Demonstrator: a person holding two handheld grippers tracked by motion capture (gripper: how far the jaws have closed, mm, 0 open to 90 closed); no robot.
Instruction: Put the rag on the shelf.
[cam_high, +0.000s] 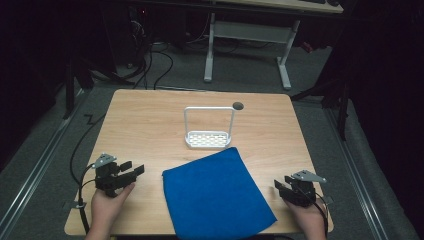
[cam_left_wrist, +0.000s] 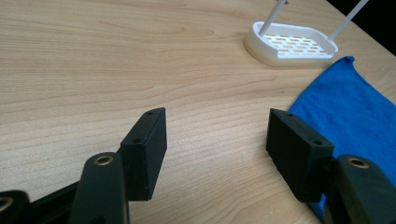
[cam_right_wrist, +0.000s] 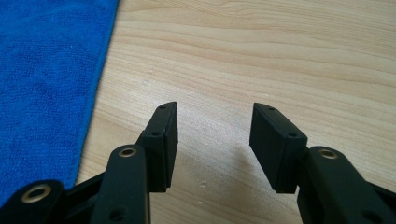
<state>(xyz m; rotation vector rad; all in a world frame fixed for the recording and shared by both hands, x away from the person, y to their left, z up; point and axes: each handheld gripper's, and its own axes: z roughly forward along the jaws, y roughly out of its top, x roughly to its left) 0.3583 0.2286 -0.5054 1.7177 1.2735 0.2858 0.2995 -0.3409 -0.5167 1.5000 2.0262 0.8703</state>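
High view: we're looking at the cloth (cam_high: 215, 195) lying flat just in front of the rack (cam_high: 208, 129). Left gripper (cam_high: 131, 171) and right gripper (cam_high: 281, 186) are flanking the cloth, jaws spread, empty. Likely soft, light, limp; we're favouring corner pinches.

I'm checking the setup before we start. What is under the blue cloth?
The blue cloth lies flat on the wooden table, with its near edge reaching the table's front edge. No bulge shows, but anything thin beneath it would be covered.
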